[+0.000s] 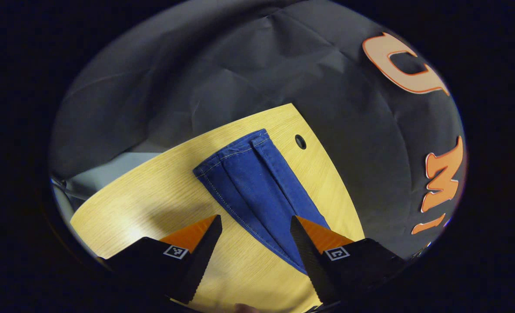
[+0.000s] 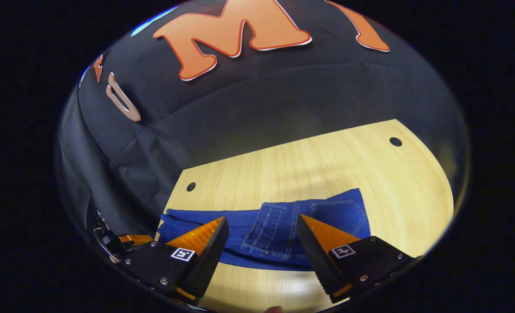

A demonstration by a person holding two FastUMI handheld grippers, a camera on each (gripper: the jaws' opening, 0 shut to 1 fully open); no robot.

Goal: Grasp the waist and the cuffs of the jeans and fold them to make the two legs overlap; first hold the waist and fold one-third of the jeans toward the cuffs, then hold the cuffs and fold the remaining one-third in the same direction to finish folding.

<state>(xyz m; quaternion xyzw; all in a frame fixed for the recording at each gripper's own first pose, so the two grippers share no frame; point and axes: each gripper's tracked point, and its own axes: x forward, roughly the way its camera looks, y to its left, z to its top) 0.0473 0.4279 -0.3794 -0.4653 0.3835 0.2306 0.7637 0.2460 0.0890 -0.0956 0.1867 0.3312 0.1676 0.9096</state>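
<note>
Jeans (image 2: pixel 279 232) lay flat on the table (image 2: pixel 309 169), one pair, beyond both spread, empty grippers: left (image 1: pixel 255 228) above the legs, right (image 2: pixel 262 230) above the seat. Two table holes (image 2: pixel 191 187) showed; the waist was hard to make out.

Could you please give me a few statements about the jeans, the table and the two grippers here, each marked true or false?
1. The jeans lie on a wooden table. True.
2. The left gripper is shut on the cuffs. False: it is open above the legs, holding nothing.
3. The right gripper is open. True.
4. The jeans are black. False: they are blue.
5. The table has small round holes. True.
</note>
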